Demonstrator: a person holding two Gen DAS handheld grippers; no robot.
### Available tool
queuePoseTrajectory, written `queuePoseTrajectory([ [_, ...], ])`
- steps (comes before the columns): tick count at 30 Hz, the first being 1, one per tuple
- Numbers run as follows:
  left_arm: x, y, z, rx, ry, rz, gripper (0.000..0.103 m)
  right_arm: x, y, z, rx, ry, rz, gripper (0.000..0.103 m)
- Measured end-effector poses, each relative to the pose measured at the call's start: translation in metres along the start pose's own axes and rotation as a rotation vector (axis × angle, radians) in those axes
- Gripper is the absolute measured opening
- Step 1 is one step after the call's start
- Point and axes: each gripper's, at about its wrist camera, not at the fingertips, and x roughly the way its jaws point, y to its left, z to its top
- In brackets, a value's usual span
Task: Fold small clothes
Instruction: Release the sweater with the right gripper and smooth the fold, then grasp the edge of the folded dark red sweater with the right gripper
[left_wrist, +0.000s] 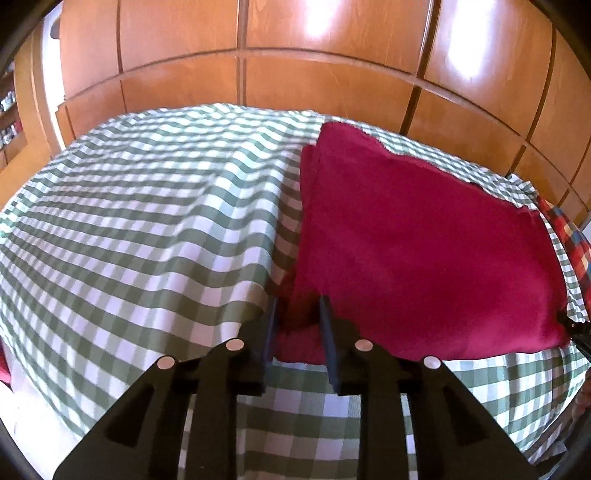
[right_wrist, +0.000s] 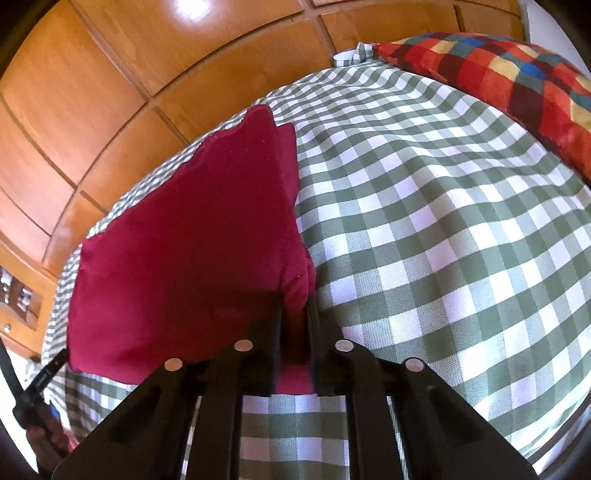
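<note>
Wooden panelled wardrobe doors (left_wrist: 332, 74) fill the background behind a bed under a green-and-white checked cover (left_wrist: 147, 221). Crimson cloth (left_wrist: 424, 251), folded flat with layered edges, lies on the cover toward the wardrobe side. Beyond the cloth's right edge sits a multicoloured checked cushion (right_wrist: 517, 74). Left claw (left_wrist: 298, 314) pinches the cloth's near left corner, fabric bunched between its jaws. Right claw (right_wrist: 295, 314) pinches the near right corner likewise, jaws narrow on the crimson fold.
</note>
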Motion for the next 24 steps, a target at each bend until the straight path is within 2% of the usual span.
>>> queuePoseTrajectory([
  [3,-0.011,-0.003,0.002,0.001,-0.029,0.005,0.024,-0.001,-0.003,-0.002,0.027,-0.006,0.014,0.019],
  [10,-0.025,-0.021,0.009,0.052,-0.082,0.001,0.033,-0.003,-0.001,0.001,0.034,0.003,0.012,0.026],
  [12,-0.025,-0.025,0.011,0.062,-0.085,-0.006,0.037,-0.005,0.000,0.003,0.034,0.006,0.014,0.042],
  [14,-0.023,-0.030,0.014,0.070,-0.079,-0.016,0.037,-0.010,0.001,0.005,0.030,-0.003,0.014,0.059],
  [18,-0.018,-0.039,0.017,0.097,-0.074,-0.024,0.040,-0.014,0.000,0.009,0.039,-0.007,0.029,0.062],
  [20,-0.017,-0.044,0.017,0.107,-0.070,-0.030,0.042,-0.015,-0.003,0.012,0.058,-0.012,0.046,0.072],
  [24,-0.015,-0.055,0.016,0.137,-0.065,-0.027,0.043,-0.012,-0.009,0.016,0.089,-0.012,0.083,0.072],
])
